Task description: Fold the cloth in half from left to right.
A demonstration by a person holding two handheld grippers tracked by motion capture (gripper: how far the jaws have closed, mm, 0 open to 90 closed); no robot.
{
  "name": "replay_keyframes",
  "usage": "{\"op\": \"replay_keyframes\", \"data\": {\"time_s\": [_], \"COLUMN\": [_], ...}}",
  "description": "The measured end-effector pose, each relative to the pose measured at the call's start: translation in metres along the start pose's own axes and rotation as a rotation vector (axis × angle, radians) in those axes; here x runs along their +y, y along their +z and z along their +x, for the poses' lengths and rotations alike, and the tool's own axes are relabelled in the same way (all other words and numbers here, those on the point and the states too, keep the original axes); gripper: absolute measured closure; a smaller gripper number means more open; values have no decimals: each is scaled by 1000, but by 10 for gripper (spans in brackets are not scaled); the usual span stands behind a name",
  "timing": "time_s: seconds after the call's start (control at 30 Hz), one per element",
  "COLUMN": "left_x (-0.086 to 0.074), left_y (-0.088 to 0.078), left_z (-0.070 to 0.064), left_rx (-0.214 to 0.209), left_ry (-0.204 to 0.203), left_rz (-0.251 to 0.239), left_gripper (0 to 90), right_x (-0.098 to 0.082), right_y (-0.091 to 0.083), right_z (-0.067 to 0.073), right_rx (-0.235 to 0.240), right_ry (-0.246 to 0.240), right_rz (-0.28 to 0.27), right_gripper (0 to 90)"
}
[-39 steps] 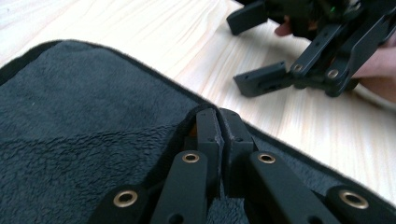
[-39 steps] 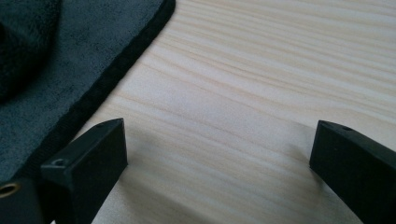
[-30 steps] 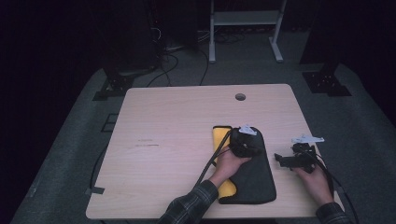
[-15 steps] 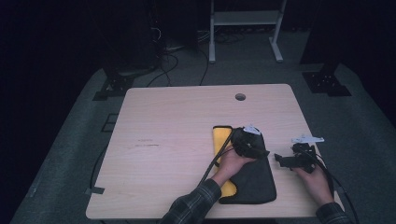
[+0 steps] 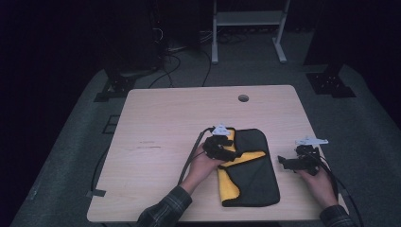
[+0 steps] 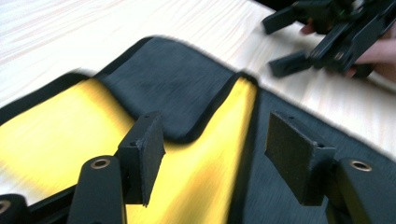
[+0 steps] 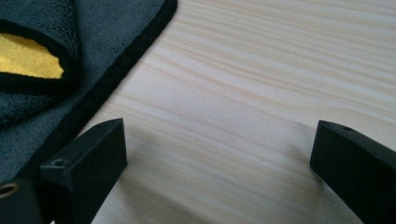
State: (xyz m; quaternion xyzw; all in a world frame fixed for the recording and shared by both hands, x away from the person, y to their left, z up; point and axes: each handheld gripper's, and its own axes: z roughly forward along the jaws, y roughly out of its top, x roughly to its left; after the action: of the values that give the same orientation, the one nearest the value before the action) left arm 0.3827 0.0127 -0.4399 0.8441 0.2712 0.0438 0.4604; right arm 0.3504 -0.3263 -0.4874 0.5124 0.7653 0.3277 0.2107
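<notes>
— Left gripper (image 6: pixel 212 156)?
— Jaws wide apart over the black-and-yellow cloth (image 5: pixel 250 165) near the table's (image 5: pixel 156 127) front edge, gripping nothing.
— Right gripper (image 7: pixel 219 158)?
— Wide apart, empty, above bare wood beside the cloth.

Pale wooden table (image 5: pixel 165 127) with visible grain, rounded corners and a small round hole (image 5: pixel 243 98) near the far edge. Bore one thing directly: a dark grey cloth with a yellow inner face (image 5: pixel 253 177), lying flat toward the near right, partly folded so yellow showed along its left side. Stood on grey carpeted floor (image 5: pixel 71 156).
</notes>
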Motion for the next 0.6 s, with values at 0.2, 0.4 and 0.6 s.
{"op": "replay_keyframes", "data": {"time_s": [0.2,0.4,0.6], "left_x": [-21,-36,-41], "left_y": [-19,-17,-10], "left_z": [15,22,18], "left_rx": [76,130,143], "left_ry": [-20,-46,-28], "left_rz": [36,72,106], "left_gripper": [355,360,386], "right_x": [0,0,0], "right_y": [0,0,0], "right_z": [0,0,0], "right_rx": [0,1,2], "right_ry": [-1,-1,-2], "right_rz": [0,0,0], "right_gripper": [29,29,29]}}
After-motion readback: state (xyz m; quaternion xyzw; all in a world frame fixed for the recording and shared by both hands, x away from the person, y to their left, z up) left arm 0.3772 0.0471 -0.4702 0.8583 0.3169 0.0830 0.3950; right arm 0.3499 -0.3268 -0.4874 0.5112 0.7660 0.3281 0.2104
